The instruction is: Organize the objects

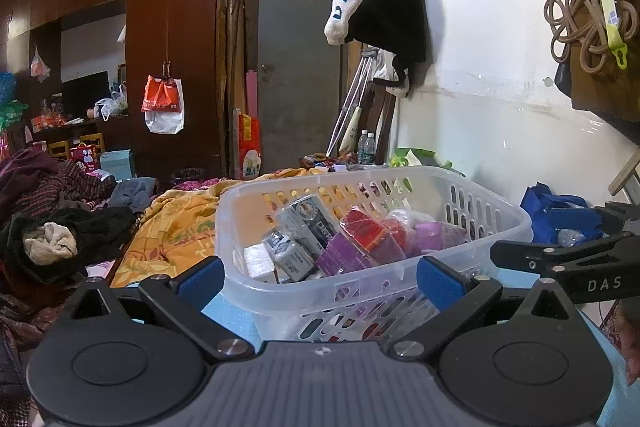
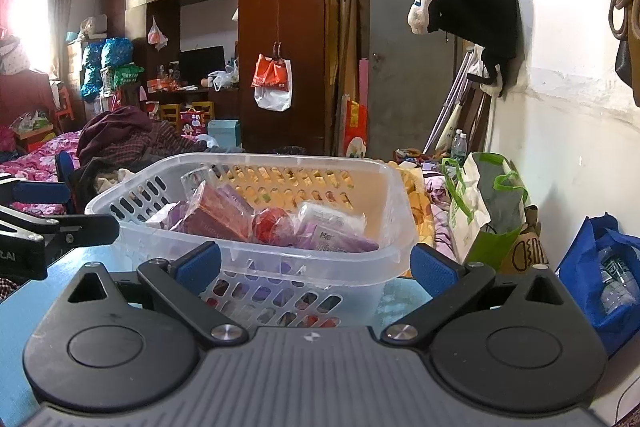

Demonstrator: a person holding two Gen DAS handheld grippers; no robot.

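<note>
The left tool (image 1: 320,277) is spread wide with nothing between its blue-padded fingers (image 1: 202,281), and the right tool (image 2: 316,269) is likewise released and empty; each faces the near wall of the translucent white plastic basket with slotted sides (image 1: 500,223), which stands on the light blue table (image 1: 236,315) just ahead of both tools. Inside the basket lie packaged goods heaped together: a grey and silver boxed pack (image 1: 308,223) toward its left side, a red wrapped box (image 1: 370,231) near its middle, purple packets (image 1: 344,255) around that, and a clear-wrapped white bundle (image 2: 332,217) toward its right. Beyond the basket's far rim lies an orange patterned quilt (image 1: 176,227) on a bed, with dark clothes piled to the basket's left. To the basket's right stand a white and green shopping bag (image 2: 480,211) and a blue fabric bag (image 2: 600,267) against the white wall. Far behind the basket rise a dark red-brown wooden wardrobe (image 2: 280,7) and a grey door (image 1: 296,67).
</note>
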